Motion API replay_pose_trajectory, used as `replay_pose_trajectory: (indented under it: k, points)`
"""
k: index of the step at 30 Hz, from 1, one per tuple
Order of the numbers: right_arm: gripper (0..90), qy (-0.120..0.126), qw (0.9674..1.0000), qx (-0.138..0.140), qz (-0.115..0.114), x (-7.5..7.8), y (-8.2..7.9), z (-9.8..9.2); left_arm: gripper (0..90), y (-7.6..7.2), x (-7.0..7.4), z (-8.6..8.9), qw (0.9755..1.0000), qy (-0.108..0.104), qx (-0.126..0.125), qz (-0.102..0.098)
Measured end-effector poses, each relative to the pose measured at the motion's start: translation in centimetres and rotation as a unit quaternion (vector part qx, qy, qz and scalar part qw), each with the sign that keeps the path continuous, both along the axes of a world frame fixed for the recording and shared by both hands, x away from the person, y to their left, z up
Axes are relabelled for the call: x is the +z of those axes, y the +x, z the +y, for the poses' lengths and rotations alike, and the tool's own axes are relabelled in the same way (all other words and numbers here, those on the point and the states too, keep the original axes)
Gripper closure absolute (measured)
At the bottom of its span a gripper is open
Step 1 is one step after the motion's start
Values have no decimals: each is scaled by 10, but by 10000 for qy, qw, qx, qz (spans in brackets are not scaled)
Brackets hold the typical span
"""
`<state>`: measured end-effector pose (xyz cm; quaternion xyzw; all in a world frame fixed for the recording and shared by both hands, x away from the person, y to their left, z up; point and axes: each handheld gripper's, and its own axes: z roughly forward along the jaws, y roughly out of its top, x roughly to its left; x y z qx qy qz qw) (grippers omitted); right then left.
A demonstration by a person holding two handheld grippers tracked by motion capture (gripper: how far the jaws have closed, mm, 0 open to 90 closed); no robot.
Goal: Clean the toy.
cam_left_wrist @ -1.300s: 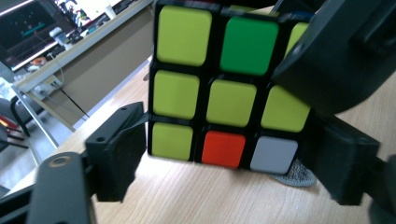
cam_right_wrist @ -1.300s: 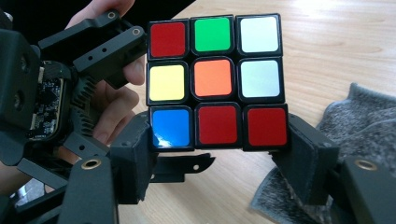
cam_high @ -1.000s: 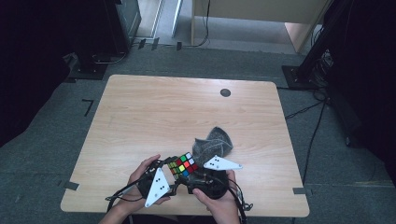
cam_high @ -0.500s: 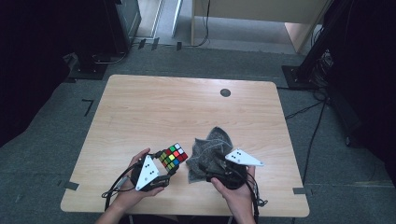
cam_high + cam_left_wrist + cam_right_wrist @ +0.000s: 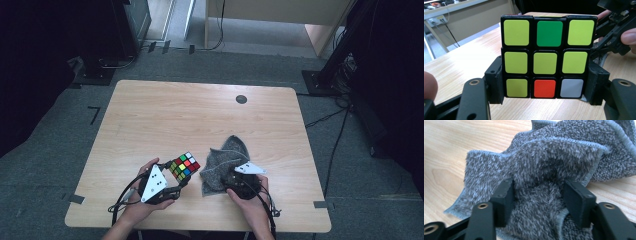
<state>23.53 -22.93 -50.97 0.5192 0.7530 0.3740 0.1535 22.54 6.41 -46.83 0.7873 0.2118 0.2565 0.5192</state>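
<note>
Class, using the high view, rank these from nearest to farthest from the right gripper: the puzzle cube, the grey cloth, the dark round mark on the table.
1. Grey cloth: directly at the right gripper, between its jaws.
2. Puzzle cube: to the left, held by the left gripper.
3. Dark round mark: near the table's far edge.

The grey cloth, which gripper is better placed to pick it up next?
Right. The right gripper already has the grey cloth bunched between its jaws, which have just been closing, while the left gripper is clamped on the cube.
</note>
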Motion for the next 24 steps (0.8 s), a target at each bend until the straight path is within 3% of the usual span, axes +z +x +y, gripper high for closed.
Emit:
replay_pose_trajectory:
  k: [5, 6, 10, 12, 15, 20, 23, 24]
  points:
    - [431, -89, 9989, 279, 358, 9, -7, 8, 337, 1, 1, 1, 10000, -48, -3, 15]
    - [413, -100, 9989, 332, 330, 14, -9, 11, 337, 1, 1, 1, 10000, -48, -7, 19]
    - [340, 168, 9990, 285, -284, 39, -18, 17, 337, 1, 1, 1, 9999, -87, -42, 79]
    - [265, 255, 9976, 238, -602, 43, -19, 18, 337, 1, 1, 1, 9998, -115, -76, 145]
    - [191, 122, 9982, 44, -582, 30, -11, 15, 337, 1, 1, 0, 9995, -136, -163, 228]
    - [223, -28, 9996, -156, -216, -1, 5, 9, 337, 1, 2, -1, 9989, -199, -251, 334]
    - [230, -30, 9998, -171, -18, -9, 7, 10, 337, 2, 2, 0, 9986, -248, -267, 378]
    - [235, -33, 9998, -164, -55, -9, 7, 10, 337, 2, 2, 1, 9985, -276, -266, 395]
